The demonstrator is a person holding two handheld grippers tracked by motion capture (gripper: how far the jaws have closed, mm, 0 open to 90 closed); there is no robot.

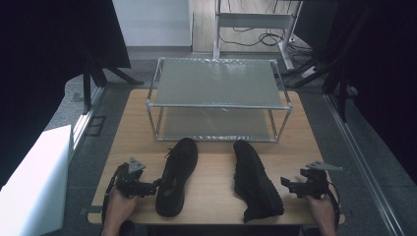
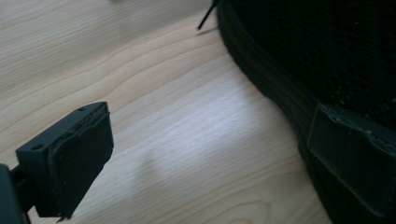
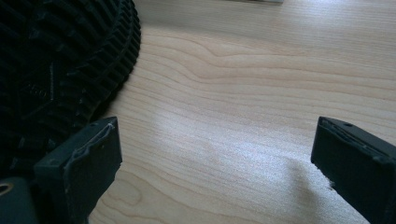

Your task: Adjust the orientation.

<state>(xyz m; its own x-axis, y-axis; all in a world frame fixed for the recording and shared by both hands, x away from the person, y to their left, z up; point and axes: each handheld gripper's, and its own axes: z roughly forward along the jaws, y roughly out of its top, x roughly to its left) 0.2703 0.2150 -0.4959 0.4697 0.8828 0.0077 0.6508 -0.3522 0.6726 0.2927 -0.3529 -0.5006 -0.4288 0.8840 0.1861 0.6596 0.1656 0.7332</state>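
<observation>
Two black shoes (image 1: 177, 176) lie before my metal rack (image 1: 219, 98); my left gripper (image 1: 147, 188) and right gripper (image 1: 290, 186) flank them, jaws apart, empty.

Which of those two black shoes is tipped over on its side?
The right shoe, beside the right claw. Its ribbed sole faces sideways towards that claw, while the left shoe stands upright with its opening facing up.
</observation>
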